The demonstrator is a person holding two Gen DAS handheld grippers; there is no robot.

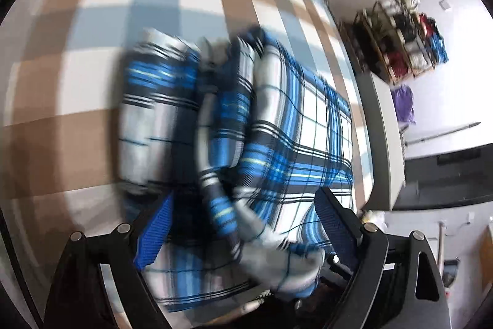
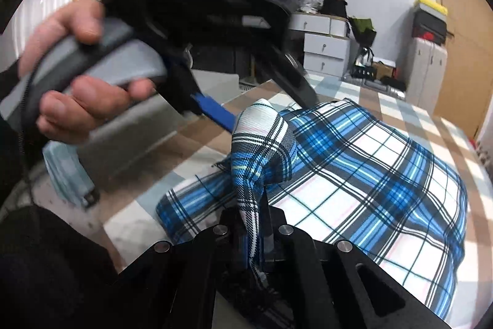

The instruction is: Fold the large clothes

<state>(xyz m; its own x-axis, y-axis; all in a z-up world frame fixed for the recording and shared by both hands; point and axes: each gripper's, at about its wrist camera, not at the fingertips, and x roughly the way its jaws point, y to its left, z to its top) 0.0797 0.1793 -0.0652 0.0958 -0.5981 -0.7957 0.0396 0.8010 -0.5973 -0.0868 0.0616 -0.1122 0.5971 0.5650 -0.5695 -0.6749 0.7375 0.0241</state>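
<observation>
So, nearest the right wrist camera: right claw (image 2: 251, 232) clamped tight on a bunched fold of the plaid shirt (image 2: 354, 174), fabric pinched between the black jaws and rising in a peak just past them. Angled down toward the tabletop (image 2: 148, 196), which wears a brown, white and pale-blue checked cover. Rest of the shirt spread out to the right of the pinch, lying on that cover, blue-white-black plaid, a bit rumpled.

Just beyond and up-left: left hand (image 2: 71, 82) wrapped round the grey handle of the other tool, fingers curled under, thumb on top, dark sleeve at the wrist. Left claw (image 2: 246, 119) tilted down at the shirt's peak, one blue pad poking out right beside the fabric; can't tell from here if touching.

From the left wrist view, pretty blurry: left claw (image 1: 243, 224) spread wide, blue pads either side of a rolled-up ridge of the shirt (image 1: 295, 125), not squeezing it.

Further back: white drawers (image 2: 326, 48), a wire rack of clothes (image 1: 400, 36) by the wall.
</observation>
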